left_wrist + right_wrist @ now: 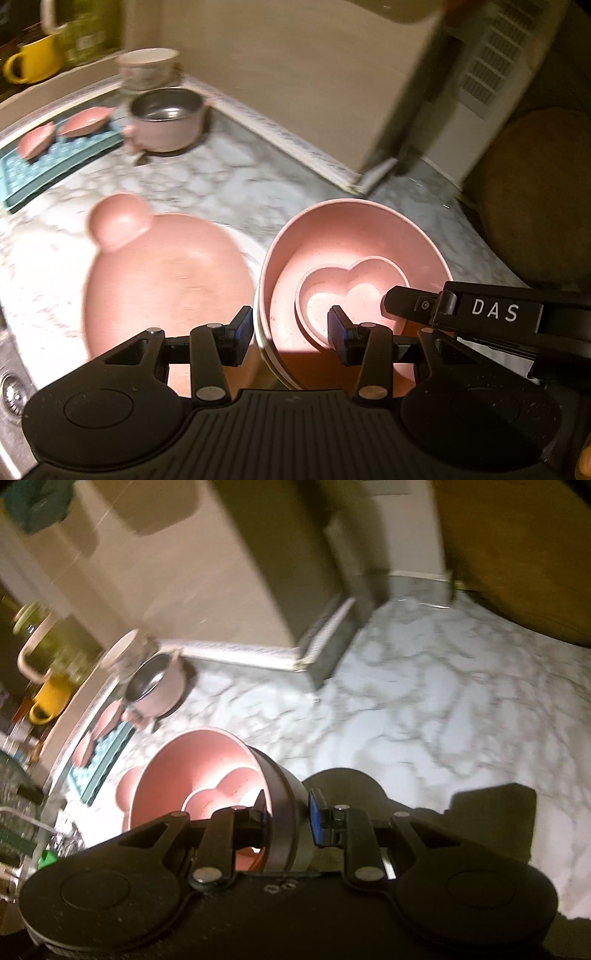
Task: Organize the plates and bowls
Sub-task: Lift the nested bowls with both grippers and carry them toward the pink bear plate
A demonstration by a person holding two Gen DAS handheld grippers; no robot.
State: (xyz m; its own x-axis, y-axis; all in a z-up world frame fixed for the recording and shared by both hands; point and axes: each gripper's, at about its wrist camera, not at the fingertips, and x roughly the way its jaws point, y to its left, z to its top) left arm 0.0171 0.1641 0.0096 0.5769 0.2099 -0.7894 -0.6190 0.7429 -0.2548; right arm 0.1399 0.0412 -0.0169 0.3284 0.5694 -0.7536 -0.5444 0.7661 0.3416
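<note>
Both grippers hold a stack of pink bowls [354, 236] above the marble counter [207, 184], with a small heart-shaped dish [351, 291] inside it. My left gripper [289, 326] straddles the near rim: one finger is outside the wall, the other inside against the heart dish. In the right wrist view my right gripper [288, 810] is shut on the rim of the same bowl stack [192, 771]. One of its fingers [400, 301] also shows at the bowl's right edge. A pink bear-shaped plate [155, 280] lies on the counter to the left.
At the back left stand a pink pot [166, 118], a floral cup [147, 66] and a yellow mug [33, 62]. Two small pink leaf dishes [85, 120] rest on a blue mat [55, 162]. A white appliance [480, 74] stands behind, and the sink drain [11, 398] is at lower left.
</note>
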